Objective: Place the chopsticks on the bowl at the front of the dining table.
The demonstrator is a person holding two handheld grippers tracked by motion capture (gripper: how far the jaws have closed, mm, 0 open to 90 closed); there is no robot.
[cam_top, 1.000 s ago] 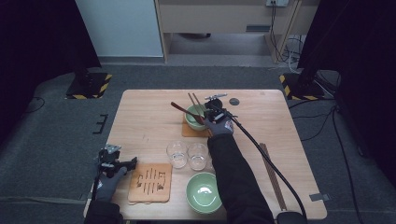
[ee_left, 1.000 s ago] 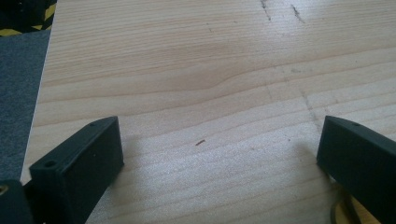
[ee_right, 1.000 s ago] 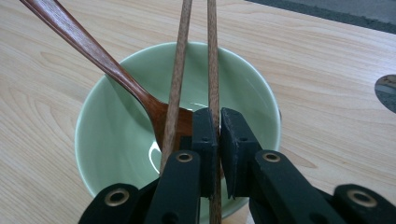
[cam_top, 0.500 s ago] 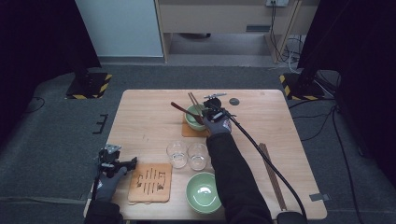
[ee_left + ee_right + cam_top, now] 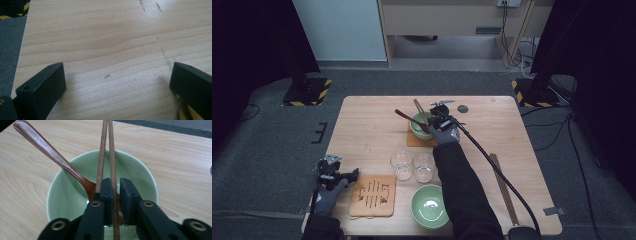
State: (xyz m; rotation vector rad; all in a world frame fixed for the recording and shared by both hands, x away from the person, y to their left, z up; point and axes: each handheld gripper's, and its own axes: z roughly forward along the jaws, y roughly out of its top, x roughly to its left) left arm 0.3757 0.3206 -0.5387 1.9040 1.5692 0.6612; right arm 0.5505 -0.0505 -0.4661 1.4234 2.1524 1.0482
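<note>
The table [image 5: 362, 125] carries two green bowls [image 5: 430, 206], two clear glasses [image 5: 401, 164], two pairs of chopsticks [image 5: 504, 187], one wooden spoon [image 5: 410, 120], one slotted coaster [image 5: 373, 195] and one dark disc [image 5: 462, 108].

Two clear glasses [image 5: 413, 166] are standing side by side, touching, near the middle of the table [image 5: 367, 125]. Just beyond them toward the near edge, an empty green bowl [image 5: 430, 206] is sitting beside a brown slotted mat [image 5: 373, 195]. A spare pair of chopsticks [image 5: 503, 187] is lying along the right side, and a small dark disc [image 5: 462, 108] is resting near the far edge.
</note>
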